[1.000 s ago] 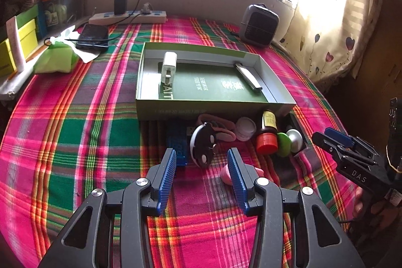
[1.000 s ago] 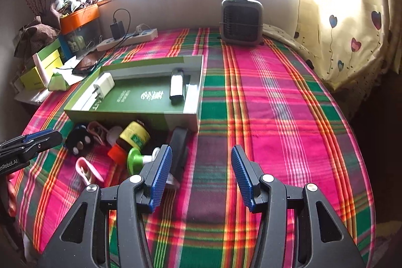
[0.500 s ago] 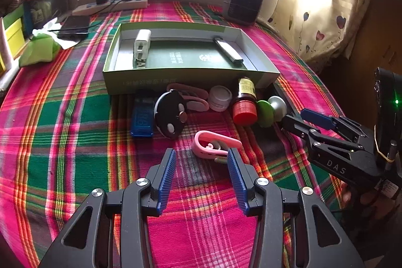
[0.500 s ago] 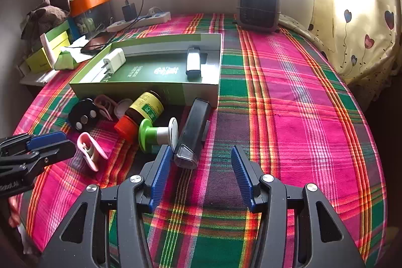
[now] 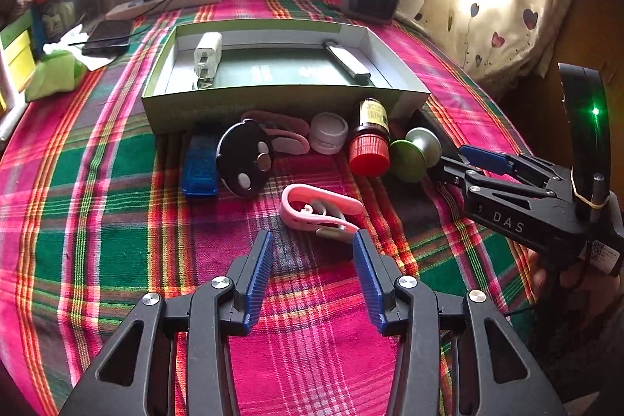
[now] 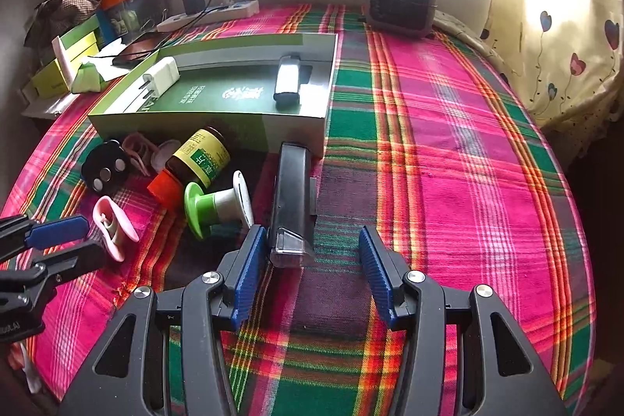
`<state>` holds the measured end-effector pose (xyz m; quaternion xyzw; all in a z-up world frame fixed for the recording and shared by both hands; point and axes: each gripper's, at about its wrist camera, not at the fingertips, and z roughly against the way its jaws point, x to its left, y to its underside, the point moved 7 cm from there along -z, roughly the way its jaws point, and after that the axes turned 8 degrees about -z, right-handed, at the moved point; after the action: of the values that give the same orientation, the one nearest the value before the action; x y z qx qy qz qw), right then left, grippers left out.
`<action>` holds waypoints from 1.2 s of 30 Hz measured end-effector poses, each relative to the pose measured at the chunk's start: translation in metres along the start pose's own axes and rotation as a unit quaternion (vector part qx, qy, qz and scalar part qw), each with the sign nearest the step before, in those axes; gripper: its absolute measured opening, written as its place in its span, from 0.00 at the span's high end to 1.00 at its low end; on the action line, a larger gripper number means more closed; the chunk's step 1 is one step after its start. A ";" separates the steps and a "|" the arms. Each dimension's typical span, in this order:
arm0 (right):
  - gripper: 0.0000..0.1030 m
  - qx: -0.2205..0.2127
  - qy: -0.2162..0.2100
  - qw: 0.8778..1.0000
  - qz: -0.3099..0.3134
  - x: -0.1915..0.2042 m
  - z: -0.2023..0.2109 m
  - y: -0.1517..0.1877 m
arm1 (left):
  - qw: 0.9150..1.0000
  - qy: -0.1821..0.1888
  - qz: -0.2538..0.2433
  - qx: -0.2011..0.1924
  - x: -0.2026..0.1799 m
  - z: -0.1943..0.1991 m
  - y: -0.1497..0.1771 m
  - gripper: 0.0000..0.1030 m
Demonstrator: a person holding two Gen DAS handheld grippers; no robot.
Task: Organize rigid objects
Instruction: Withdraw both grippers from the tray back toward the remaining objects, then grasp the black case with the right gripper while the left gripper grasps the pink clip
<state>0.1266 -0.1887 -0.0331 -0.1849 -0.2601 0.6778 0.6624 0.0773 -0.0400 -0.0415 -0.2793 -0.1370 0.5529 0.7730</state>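
Observation:
A green box tray holds a white charger and a slim silver bar. In front of it lie a blue block, a black disc, a white cap, a red-capped brown bottle, a green-and-white spool and a pink clip. My left gripper is open just short of the pink clip. My right gripper is open, the near end of a black trimmer beside its left finger.
The plaid-covered table curves away on the right. A small heater, a power strip with a charger, a phone, green tissue and boxes sit at the back and left. A heart-print curtain hangs at the right.
Both grippers drew back and down from the tray, so the loose objects now lie farther ahead of them. The pink clip and black trimmer came fully into view. Jaw openings are unchanged.

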 end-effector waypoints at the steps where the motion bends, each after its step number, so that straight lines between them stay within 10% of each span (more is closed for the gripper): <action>1: 0.51 0.000 0.001 1.000 0.002 0.000 -0.001 -0.002 | 1.000 0.000 -0.002 0.000 -0.001 0.000 0.000 0.59; 16: 0.51 0.003 -0.001 1.000 0.018 0.000 -0.010 -0.014 | 1.000 -0.010 -0.006 0.005 -0.009 -0.006 -0.001 0.59; 24: 0.74 -0.002 -0.004 1.000 0.019 0.000 -0.006 -0.013 | 1.000 -0.025 -0.001 0.007 -0.003 -0.003 0.002 0.59; 36: 0.76 -0.009 -0.008 1.000 0.015 -0.002 -0.002 -0.011 | 0.998 -0.055 0.025 0.007 0.024 0.005 0.010 0.59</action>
<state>0.1369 -0.1909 -0.0285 -0.1892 -0.2685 0.6866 0.6486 0.0758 -0.0137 -0.0456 -0.2469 -0.1685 0.5875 0.7519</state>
